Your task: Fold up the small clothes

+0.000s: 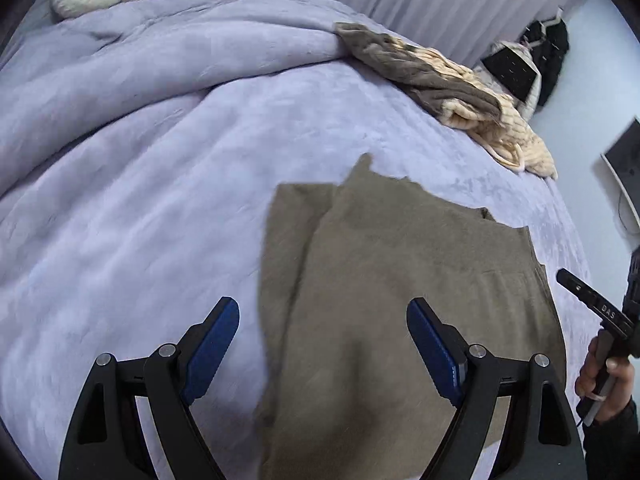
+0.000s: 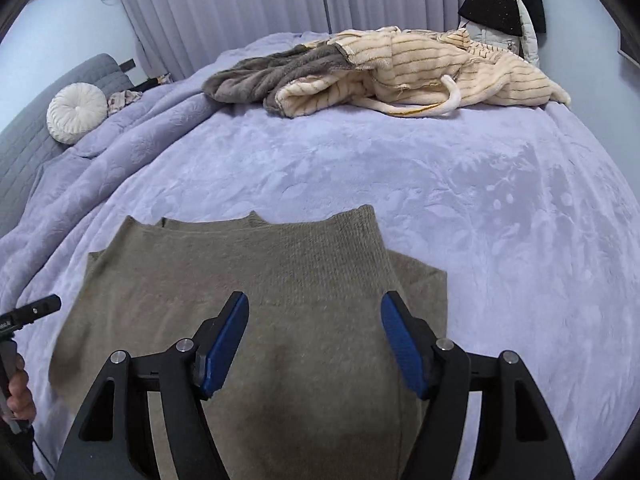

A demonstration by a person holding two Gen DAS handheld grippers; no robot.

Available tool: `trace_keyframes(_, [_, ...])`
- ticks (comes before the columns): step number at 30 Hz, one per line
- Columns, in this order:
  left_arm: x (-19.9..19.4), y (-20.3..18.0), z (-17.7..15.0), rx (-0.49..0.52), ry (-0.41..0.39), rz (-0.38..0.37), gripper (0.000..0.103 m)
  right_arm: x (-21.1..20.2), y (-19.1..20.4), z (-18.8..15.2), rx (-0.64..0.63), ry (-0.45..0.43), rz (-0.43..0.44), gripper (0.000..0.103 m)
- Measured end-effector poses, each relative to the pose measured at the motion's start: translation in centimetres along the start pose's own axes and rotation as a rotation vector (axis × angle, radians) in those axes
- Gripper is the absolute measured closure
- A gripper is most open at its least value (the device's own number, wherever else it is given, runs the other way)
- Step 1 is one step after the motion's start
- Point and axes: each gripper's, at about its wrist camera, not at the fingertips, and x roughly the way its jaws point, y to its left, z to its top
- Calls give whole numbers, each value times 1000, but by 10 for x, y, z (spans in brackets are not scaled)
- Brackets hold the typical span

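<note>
An olive-brown knit garment (image 1: 384, 280) lies flat on the lavender bedspread (image 1: 140, 220), partly folded with one layer over another. It also shows in the right wrist view (image 2: 260, 280). My left gripper (image 1: 322, 320) is open and empty, hovering over the garment's near left part. My right gripper (image 2: 314, 316) is open and empty above the garment's near right part. The right gripper and the hand that holds it show at the right edge of the left wrist view (image 1: 608, 320).
A cream striped and grey fleece pile (image 2: 380, 68) lies at the bed's far side. A round white cushion (image 2: 76, 114) sits at the far left by a grey headboard (image 2: 40, 120). Curtains (image 2: 240, 0) hang behind. Hanging clothes (image 2: 504, 12) are at the far right.
</note>
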Motion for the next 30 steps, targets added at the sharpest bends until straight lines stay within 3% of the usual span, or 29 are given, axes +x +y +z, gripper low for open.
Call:
trace_keyframes(2, [-4, 31, -26, -109, 40, -20, 16, -12, 11, -15, 10, 3, 29, 30])
trace_keyframes(4, [-3, 42, -48, -163, 78, -93, 16, -17, 27, -28, 1, 15, 50, 30])
trace_keyframes(8, [9, 33, -75, -174, 119, -241, 16, -21, 67, -53, -46, 55, 92, 30])
trace_keyframes(10, [24, 30, -80, -184, 136, -231, 16, -23, 81, -64, -65, 73, 110, 30])
trace_keyframes(12, [28, 32, -80, -218, 116, -268, 14, -25, 93, -72, -89, 87, 115, 30])
trace_keyframes(14, [29, 36, -79, -248, 106, -355, 1, -27, 102, -77, -122, 98, 110, 30])
trace_keyframes(19, [32, 39, -78, -293, 70, -427, 1, -23, 120, -64, -145, 115, 113, 30])
trace_keyframes(20, [30, 38, -78, -284, 59, -441, 7, -19, 126, -58, -151, 127, 118, 30])
trace_keyframes(21, [28, 38, -78, -277, 51, -451, 40, -14, 132, -51, -156, 138, 128, 30])
trace_keyframes(23, [39, 40, -81, -307, 96, -484, 75, -3, 148, -36, -159, 171, 162, 30])
trace_keyframes(27, [42, 42, -85, -336, 65, -498, 76, 31, 189, -3, -152, 243, 217, 26])
trace_keyframes(30, [39, 35, -83, -306, 46, -474, 77, 69, 230, 19, -158, 297, 202, 24])
